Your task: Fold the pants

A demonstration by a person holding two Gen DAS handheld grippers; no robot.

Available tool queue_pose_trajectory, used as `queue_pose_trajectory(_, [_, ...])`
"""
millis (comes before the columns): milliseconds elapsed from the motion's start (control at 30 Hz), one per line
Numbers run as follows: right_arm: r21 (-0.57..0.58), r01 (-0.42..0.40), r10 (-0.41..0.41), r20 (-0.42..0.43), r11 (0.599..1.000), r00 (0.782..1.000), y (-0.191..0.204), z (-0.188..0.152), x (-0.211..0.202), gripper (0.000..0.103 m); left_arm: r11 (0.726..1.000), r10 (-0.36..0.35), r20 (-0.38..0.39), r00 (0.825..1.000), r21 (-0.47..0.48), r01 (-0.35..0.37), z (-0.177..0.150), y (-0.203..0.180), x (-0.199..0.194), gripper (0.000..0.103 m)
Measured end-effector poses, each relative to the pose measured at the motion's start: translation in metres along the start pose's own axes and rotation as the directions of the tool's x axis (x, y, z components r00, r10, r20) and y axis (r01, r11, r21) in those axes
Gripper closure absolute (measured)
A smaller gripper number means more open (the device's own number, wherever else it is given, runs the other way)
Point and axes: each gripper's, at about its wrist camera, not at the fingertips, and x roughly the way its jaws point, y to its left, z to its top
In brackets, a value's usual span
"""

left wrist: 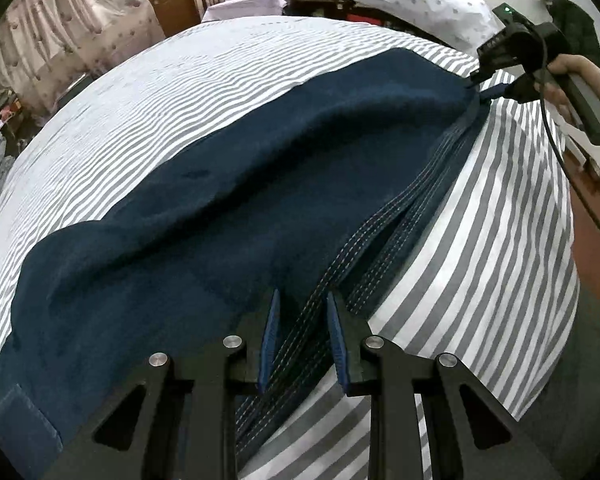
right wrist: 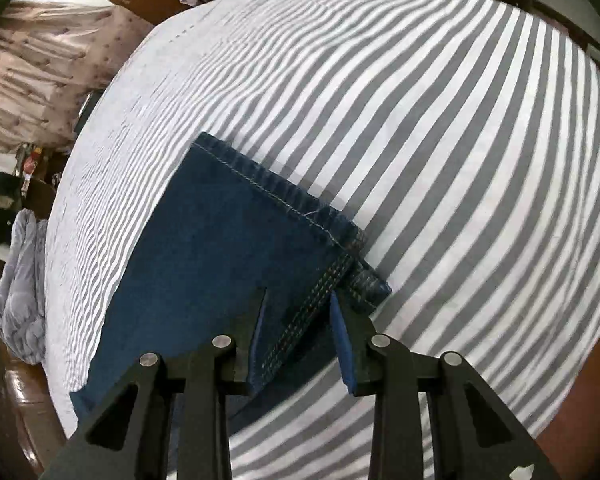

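Left gripper pinching seam edge of pants near waist. Pants lie long across striped bed, running away toward right gripper, clamped on hem-end seam, both on same side.

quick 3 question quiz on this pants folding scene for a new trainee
1. True or false: the pants lie on a plain white sheet.
2. What runs between the left gripper's fingers? A) a belt B) a stitched seam C) a pillow corner
3. Fill in: in the right wrist view, the edge of the leg farthest from the right gripper is its stitched ____.

Key: 1 false, the bedsheet is grey and white striped; 2 B; 3 hem.
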Motion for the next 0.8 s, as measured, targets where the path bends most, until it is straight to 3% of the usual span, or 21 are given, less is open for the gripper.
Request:
queue_pose_trajectory(233, [0.017, 0.015, -0.016, 0.018, 1.000, 1.000, 0.004, -0.004, 0.001, 0.094, 0.999, -0.037, -0.003, 0.999, -0.037, 0.037, 0.001, 0.007, 0.004, 0.084])
queue_pose_trajectory(367, [0.017, 0.013, -0.015, 0.066, 1.000, 0.998, 0.004, -0.016, -0.020, 0.095, 0.998, -0.051, 0.018, 0.999, -0.023, 0.052, 0.000, 0.007, -0.012, 0.086])
queue_pose_trajectory(533, [-0.067, 0.083, -0.074, 0.133, 0.994, 0.988, 0.015, -0.029, -0.047, 0.097, 0.995, -0.099, 0.035, 0.994, 0.018, 0.099, -0.009, 0.006, -0.035, 0.086])
queue_pose_trajectory(700, [-0.062, 0.116, -0.112, 0.064, 0.991, 0.992, -0.001, -0.030, -0.022, 0.092, 0.997, -0.063, -0.053, 0.997, 0.045, 0.066, -0.019, -0.006, -0.007, 0.086])
queue_pose_trajectory(800, [-0.090, 0.103, -0.099, 0.040, 0.991, 0.994, -0.006, -0.029, -0.008, 0.089, 0.997, -0.027, -0.062, 0.998, 0.064, 0.031, -0.018, -0.013, -0.005, 0.084])
